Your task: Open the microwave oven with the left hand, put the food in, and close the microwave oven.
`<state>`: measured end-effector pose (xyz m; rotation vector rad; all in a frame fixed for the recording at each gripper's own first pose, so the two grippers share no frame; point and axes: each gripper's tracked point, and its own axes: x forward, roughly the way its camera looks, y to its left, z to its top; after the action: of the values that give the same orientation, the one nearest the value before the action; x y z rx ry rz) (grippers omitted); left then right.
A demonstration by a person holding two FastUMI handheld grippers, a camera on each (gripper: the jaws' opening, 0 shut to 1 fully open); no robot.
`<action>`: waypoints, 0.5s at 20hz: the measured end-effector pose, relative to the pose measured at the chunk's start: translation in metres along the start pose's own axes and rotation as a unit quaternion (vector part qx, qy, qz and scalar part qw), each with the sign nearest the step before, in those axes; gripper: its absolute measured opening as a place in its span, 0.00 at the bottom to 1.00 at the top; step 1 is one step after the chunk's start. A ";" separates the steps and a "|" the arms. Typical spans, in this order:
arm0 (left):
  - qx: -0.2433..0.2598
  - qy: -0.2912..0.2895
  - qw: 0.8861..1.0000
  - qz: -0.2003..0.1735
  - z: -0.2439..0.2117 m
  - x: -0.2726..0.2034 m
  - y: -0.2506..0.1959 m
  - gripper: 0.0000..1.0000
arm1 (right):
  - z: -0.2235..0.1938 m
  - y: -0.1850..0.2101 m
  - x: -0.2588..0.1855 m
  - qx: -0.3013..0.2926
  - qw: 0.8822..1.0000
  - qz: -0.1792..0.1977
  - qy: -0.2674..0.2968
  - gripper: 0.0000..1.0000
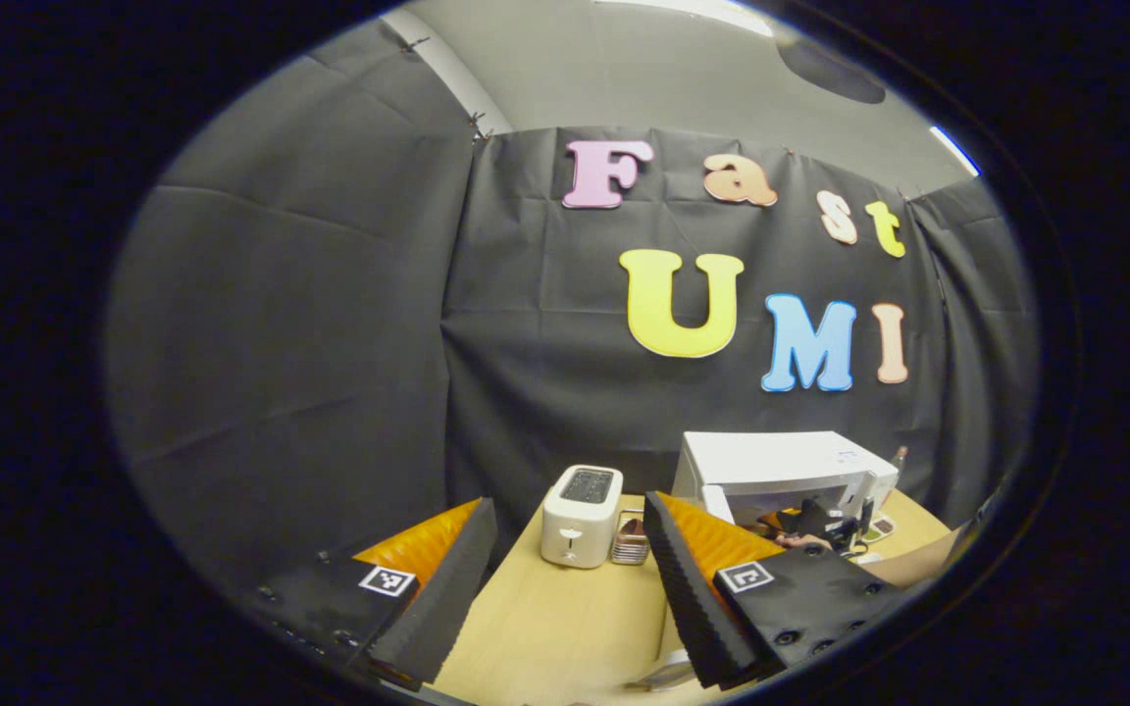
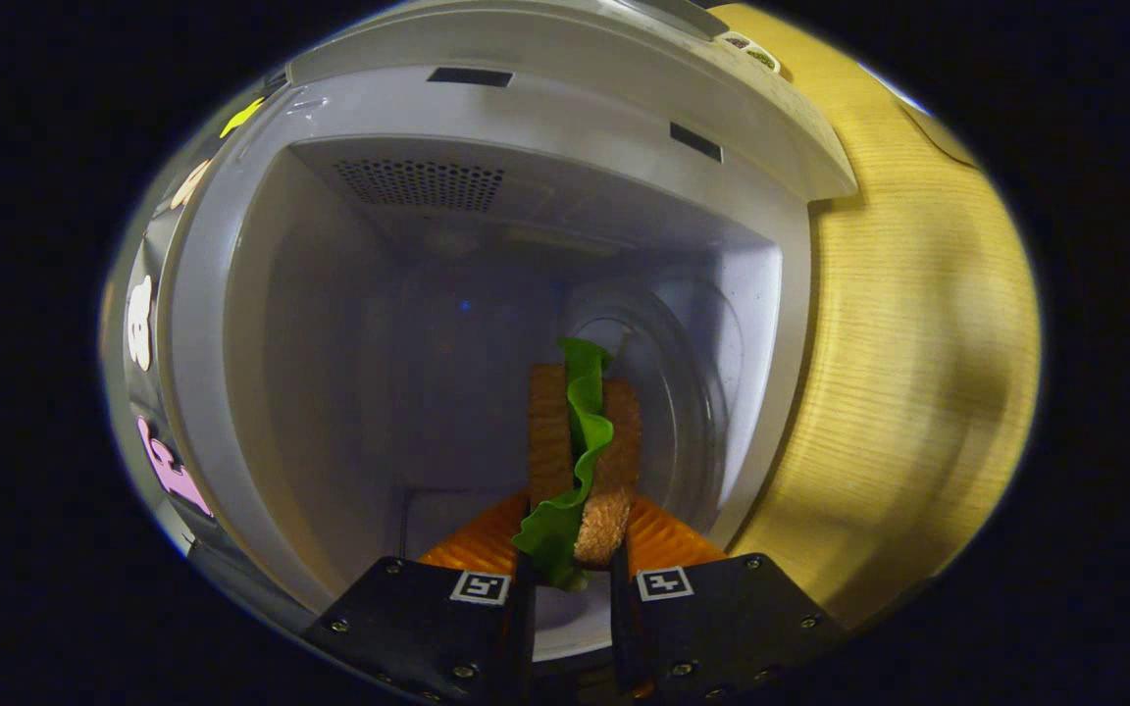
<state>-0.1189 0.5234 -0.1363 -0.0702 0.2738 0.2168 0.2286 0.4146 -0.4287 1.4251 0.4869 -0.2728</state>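
Right gripper view: the right hand-held gripper (image 2: 570,579) clamps a lettuce-filled brown sandwich (image 2: 580,451) inside the open white microwave oven (image 2: 231,324), ready for release. Left hand-held gripper (image 1: 565,579) hangs open over the wooden table (image 1: 565,618), waiting to shut the door.

1. One microwave (image 1: 783,474), white, on the table (image 1: 545,628); in the right gripper view its cavity (image 2: 487,324) stands open.
2. One toaster (image 1: 581,515), white, left of the microwave.
3. One small rack (image 1: 630,542), just beside the toaster; what it holds is too small to tell.
4. One sandwich (image 2: 580,451): two brown slices with one green leaf between them.
5. One glass turntable (image 2: 663,392) inside the cavity.
6. Two grippers: the left gripper (image 1: 565,579) with two fingers spread apart, the right gripper (image 2: 570,579) with two fingers pressed on the sandwich.
7. One bottle (image 1: 899,457) behind the microwave, partly hidden.
8. One forearm (image 1: 908,567) in front of the microwave.
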 end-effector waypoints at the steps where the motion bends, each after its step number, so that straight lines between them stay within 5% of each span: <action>1: 0.000 0.004 1.000 0.000 -0.003 0.004 -0.002 0.96 | -0.001 0.000 0.005 -0.001 1.000 -0.004 -0.004 0.32; 9: -0.006 -0.004 0.999 -0.036 0.000 0.034 -0.024 0.97 | 0.005 -0.011 -0.025 -0.096 0.993 -0.060 0.033 0.56; 10: -0.008 -0.006 0.999 -0.044 0.003 0.038 -0.032 0.97 | 0.008 -0.014 -0.033 -0.114 0.991 -0.066 0.034 0.73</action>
<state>-0.0751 0.5006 -0.1427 -0.0974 0.2566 0.1328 0.1948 0.4016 -0.4244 1.1836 0.6496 -0.2666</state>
